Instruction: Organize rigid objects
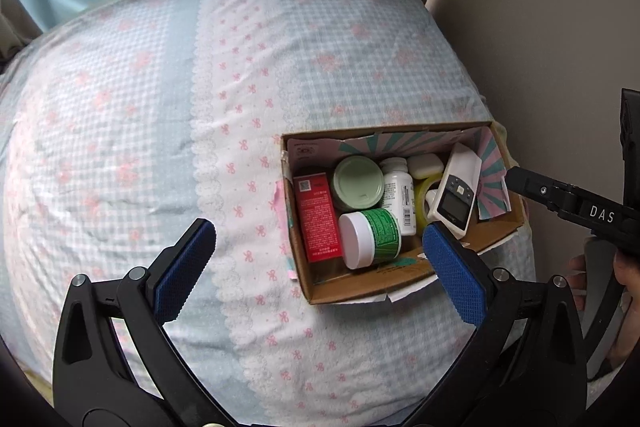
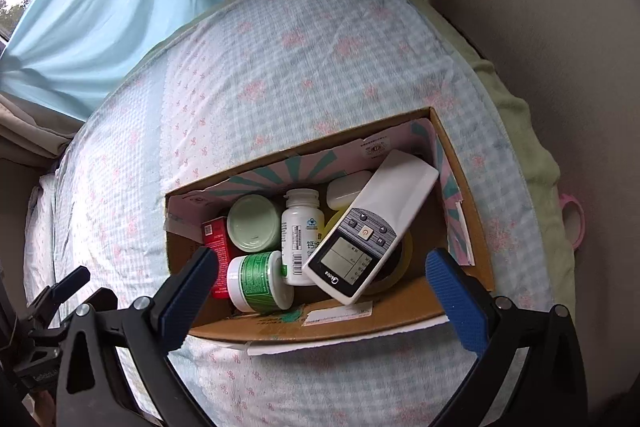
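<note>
Bed: one, under a blue-checked cover with pink bows; it carries everything. Its right edge runs along a beige wall; curtains hang past its far edge.
Cardboard box: one, open-topped, near the bed's right edge toward the near side. A torn paper strip sticks out under its near wall.
Remote control: one, white with a grey screen, tilted and leaning over the other contents at the box's right end, screen end toward the near wall.
Red carton: one, against the box's left wall.
Jars: two. One with a pale green lid sits upright toward the far left; one with a green label and white lid lies on its side by the near wall.
White pill bottle: one, mid-box, between the jars and the remote.
Tape roll: one, yellowish and clear, mostly under the remote.
White case: one, small and rounded, by the far wall.
Left gripper: one, jaws spread wide and empty, above the bed at the box's near-left corner.
Right gripper: one, jaws spread wide and empty, over the box's near wall.
Open room: the whole left and far stretch of the cover is bare; the box's right side crowds the bed's edge.
</note>
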`<state>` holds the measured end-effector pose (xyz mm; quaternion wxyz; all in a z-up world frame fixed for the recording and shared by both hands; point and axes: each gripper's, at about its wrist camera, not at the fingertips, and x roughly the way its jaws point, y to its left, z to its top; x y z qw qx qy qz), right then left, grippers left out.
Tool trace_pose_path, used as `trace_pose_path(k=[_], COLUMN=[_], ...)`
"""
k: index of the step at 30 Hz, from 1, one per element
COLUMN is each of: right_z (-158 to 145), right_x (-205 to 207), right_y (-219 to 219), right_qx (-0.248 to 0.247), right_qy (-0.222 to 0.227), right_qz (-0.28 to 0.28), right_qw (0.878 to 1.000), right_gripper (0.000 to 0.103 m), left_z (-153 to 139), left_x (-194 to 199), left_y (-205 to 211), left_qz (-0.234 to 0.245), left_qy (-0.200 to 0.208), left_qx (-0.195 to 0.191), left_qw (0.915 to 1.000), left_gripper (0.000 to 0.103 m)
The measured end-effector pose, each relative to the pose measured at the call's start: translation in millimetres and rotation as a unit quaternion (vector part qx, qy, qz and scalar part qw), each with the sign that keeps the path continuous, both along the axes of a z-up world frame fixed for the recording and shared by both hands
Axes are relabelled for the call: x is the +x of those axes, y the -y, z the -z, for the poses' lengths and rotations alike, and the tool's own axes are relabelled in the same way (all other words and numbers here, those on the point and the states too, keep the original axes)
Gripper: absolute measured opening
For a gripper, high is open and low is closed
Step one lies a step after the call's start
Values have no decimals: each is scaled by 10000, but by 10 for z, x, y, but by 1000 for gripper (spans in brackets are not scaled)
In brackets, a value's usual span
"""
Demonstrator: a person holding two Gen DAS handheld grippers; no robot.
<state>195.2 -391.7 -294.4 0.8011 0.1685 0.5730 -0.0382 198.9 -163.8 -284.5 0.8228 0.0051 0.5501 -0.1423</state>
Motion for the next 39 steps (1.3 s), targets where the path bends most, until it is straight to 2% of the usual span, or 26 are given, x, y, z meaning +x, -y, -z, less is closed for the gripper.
trace_pose_path(k=[4, 8, 13, 18, 22, 26, 33, 39], right_z=[-518, -1189, -1952, -2426, -2570, -2576, -2624, -2645], right_x=[-118, -251, -435, -668, -848, -994, -1069, -1071], right_y=[-257, -604, -1124, -1512, -1721, -1816, -1863, -1869], right_qx=[-235, -509, -917, -1160, -1272, -1532, -1541, -1549], right_qy=[294, 803, 1601, 2275, 2575, 2768, 2929, 2960], right_qz=[-180, -381, -678, -876, -933, -916, -836, -795], right_qw=[9991, 9947, 9805, 9629, 9533, 9442, 9399, 9392], right_gripper=[103, 103, 103, 103, 103, 103, 103, 103], left_z=[-555, -1205, -1957, -2436, -2595, -2635, -2687, -2687], left_x=[-166, -352, -639, -932, -1159, -1359, -1467, -1452], left_y=[-308, -661, -1101, -1408, -1578, -1677, -1688, -1646], left_qz=[-104, -291, -735, -1015, -1175, -1250, -1273, -1232], left_qy=[428, 1004, 1845, 2495, 2769, 2989, 3189, 3258], left_qx=[-11, -18, 45, 155, 143, 125, 129, 200], left_qw=[9990, 9945, 9801, 9629, 9536, 9460, 9391, 9372], left_gripper=[103, 103, 103, 103, 103, 103, 103, 103])
